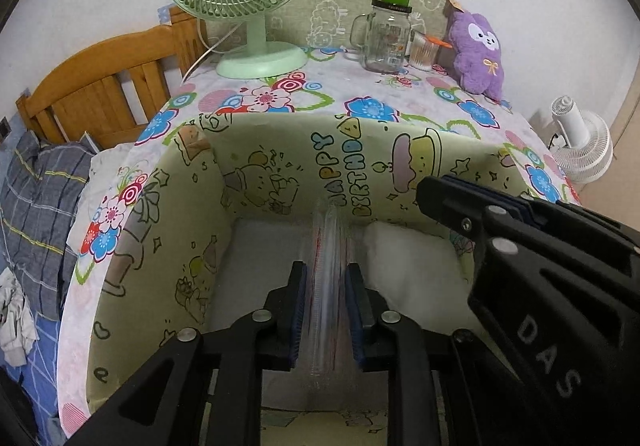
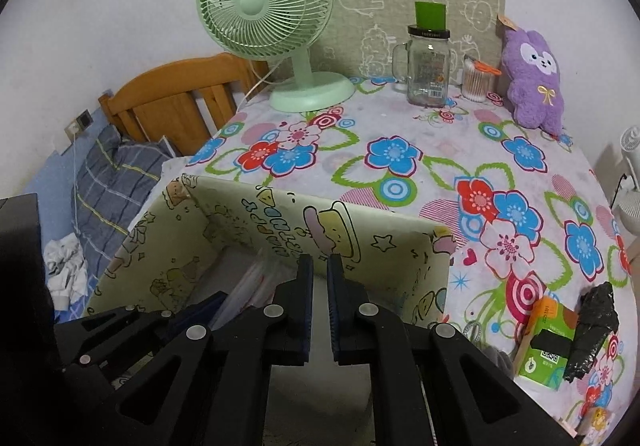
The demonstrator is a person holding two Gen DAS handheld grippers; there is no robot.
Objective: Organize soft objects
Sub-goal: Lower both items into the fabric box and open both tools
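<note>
left gripper [image 1: 326,310]: jaws a little apart around clear plastic bag [image 1: 326,246] | right gripper [image 2: 320,310]: jaws together, empty | bag thin, floppy, slippery: hold top edge, inside box [image 1: 168,230]

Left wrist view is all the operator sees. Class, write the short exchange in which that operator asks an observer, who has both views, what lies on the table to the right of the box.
Operator: Is anything on the table to the right of the box?
Observer: Yes, a green and orange carton stands near the table's front right edge.
Operator: Is the carton alone there?
Observer: No, a crumpled black bag sits right beside it, on its right.
</note>
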